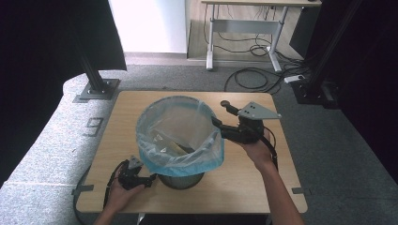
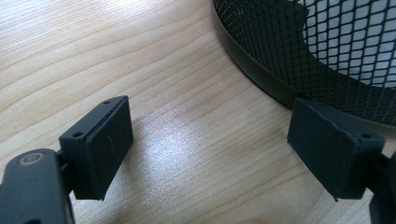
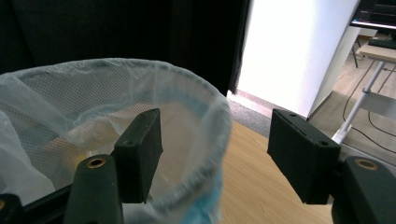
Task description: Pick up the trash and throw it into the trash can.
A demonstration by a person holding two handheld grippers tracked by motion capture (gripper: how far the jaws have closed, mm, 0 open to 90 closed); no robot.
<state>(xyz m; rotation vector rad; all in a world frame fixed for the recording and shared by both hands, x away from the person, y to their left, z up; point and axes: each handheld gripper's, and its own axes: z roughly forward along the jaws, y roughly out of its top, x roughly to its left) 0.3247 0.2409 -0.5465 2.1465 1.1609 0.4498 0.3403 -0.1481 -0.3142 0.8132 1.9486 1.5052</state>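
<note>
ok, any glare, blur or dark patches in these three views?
High view: the wooden table is evenly lit, with black corners left and right. Left gripper view: a soft sheen on the wood between the open jaws, mesh bin sharp. Right gripper view: the bag rim is smeared near the lens, and the white wall is overexposed.

Black metal mesh bin [image 2: 299, 51], thin plastic liner [image 3: 201, 116], glossy wood table [image 2: 177, 135].

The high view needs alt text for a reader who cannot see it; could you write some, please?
A black wire-mesh waste bin lined with a pale blue plastic bag stands on a light wooden table. The right gripper, jaws open, straddles the bag's rim; the left gripper rests open beside the bin's base.
</note>
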